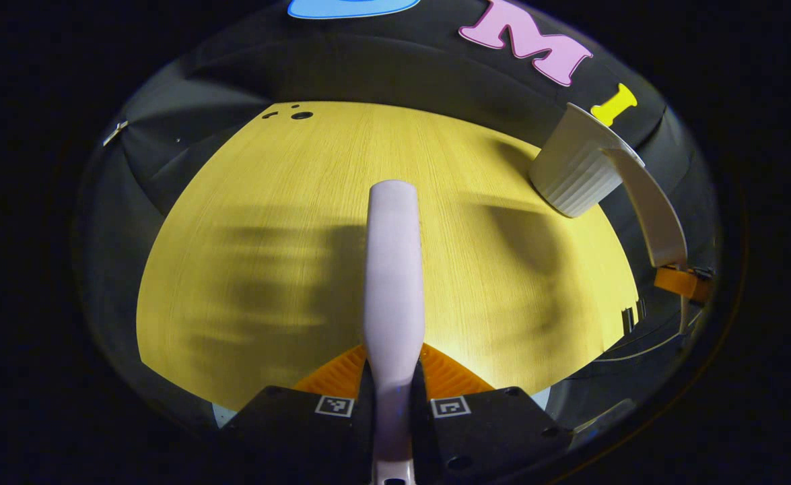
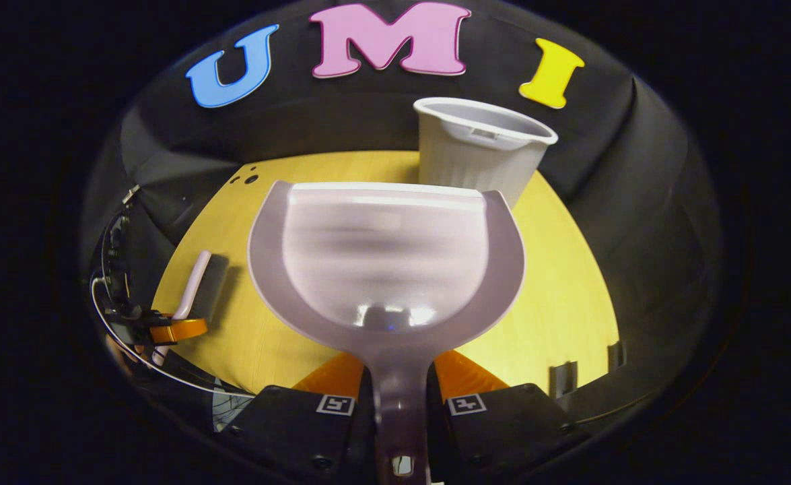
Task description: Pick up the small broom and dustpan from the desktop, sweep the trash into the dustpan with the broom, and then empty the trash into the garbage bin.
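Risk of spillage beside garbage bin [image 2: 479, 151] if right claw [image 2: 400, 397], clamped on dustpan [image 2: 385, 263], tilts early; left claw [image 1: 393, 397] clamped on broom [image 1: 393, 269].

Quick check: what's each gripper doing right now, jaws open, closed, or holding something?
Left gripper: jaws closed on the broom handle.
Right gripper: jaws closed on the dustpan handle, pan held up in front of the garbage bin.
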